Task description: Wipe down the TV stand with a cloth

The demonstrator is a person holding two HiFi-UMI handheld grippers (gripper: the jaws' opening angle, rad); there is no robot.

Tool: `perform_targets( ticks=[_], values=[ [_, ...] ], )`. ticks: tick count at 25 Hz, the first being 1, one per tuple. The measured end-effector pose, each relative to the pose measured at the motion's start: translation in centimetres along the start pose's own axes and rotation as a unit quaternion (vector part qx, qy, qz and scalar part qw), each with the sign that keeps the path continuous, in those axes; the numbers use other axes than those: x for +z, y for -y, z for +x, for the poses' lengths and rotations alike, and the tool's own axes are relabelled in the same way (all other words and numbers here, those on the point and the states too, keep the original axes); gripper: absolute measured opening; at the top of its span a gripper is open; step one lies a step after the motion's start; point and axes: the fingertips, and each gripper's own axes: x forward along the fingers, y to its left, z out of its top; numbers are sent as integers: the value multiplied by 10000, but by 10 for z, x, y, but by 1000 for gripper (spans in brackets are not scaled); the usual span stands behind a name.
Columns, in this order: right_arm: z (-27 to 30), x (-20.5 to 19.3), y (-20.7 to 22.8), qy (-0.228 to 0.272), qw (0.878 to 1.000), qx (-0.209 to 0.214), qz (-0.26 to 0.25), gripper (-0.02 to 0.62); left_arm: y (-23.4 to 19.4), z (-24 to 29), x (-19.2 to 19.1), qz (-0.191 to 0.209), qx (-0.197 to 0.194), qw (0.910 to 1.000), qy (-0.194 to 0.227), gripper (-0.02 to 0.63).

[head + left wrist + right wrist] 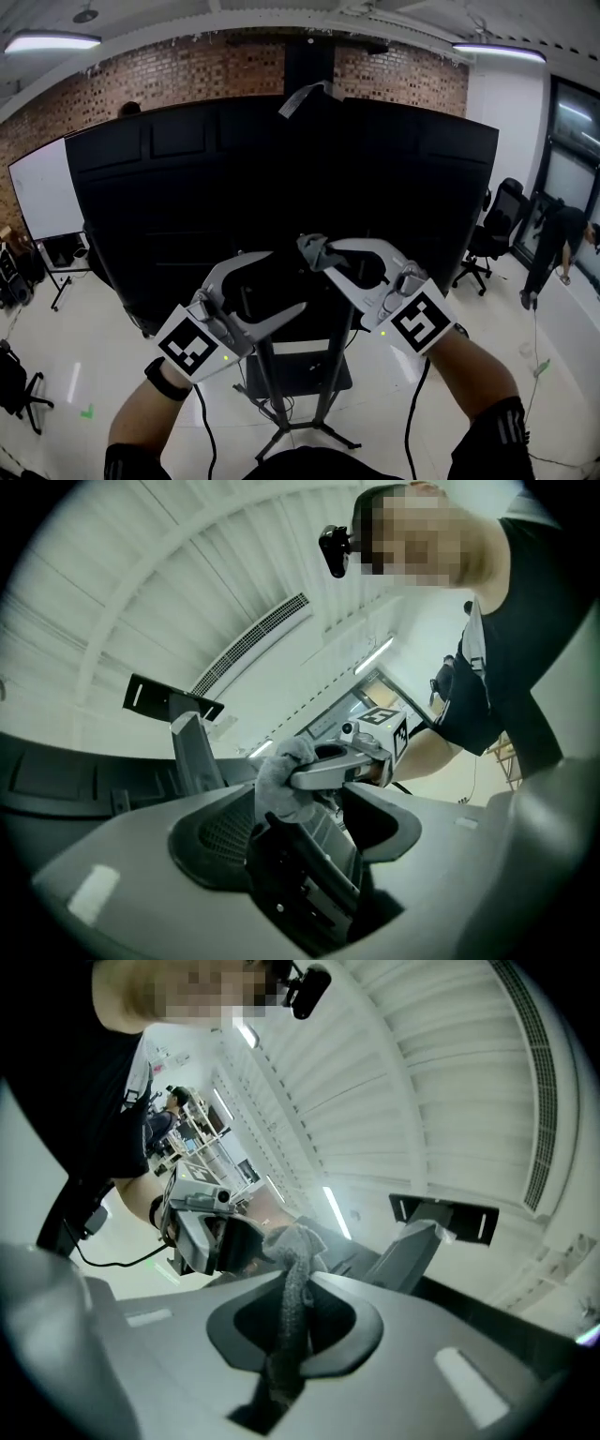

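Note:
In the head view a large black TV (281, 169) hangs on a black stand (292, 394) with splayed legs. My right gripper (323, 255) is shut on a bunched grey cloth (317, 249), held up before the screen's lower edge. The right gripper view shows that cloth (291, 1241) pinched between the jaws of the right gripper (295, 1283) and trailing down the gap. My left gripper (286, 279) is just left of it, jaws spread wide. In the left gripper view the left gripper (300, 827) has a dark ribbed part in its gap, and the cloth (281, 780) sits just beyond.
A whiteboard (42, 192) stands at the left and an office chair (492, 230) at the right. A person (561, 246) bends over by the right wall. A cable runs across the pale floor (84, 366) under the stand. A grey strip (305, 97) sticks up above the TV.

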Motion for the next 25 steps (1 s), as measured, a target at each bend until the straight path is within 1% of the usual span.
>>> perform_targets(
  ticks=[2,4,9,10,13,16,18,21,25],
  values=[
    [9,11,29,-16,9993,-142,-348,20,-15,9,12,226,-17,9997,-38,318],
    [18,24,55,6,9978,-237,-625,20,-28,19,24,365,-31,9993,-63,318],
    [39,62,120,107,9920,-634,-1082,20,-60,44,52,660,-6,9977,-146,318],
    [44,69,132,124,9910,-677,-1148,20,-66,49,59,641,-6,9979,-128,318],
    [60,87,163,110,9879,-712,-1371,20,-87,61,79,363,30,9993,-15,318],
    [74,100,190,-65,9830,-820,-1642,20,-115,67,94,271,219,9994,80,314],
    [83,104,209,-179,9812,-932,-1681,20,-133,71,102,259,374,9989,123,313],
    [96,105,236,-399,9810,-1043,-1584,20,-155,76,112,241,557,9980,152,312],
    [109,95,259,-773,9759,-1214,-1638,20,-165,79,113,176,673,9974,195,311]
  ],
)
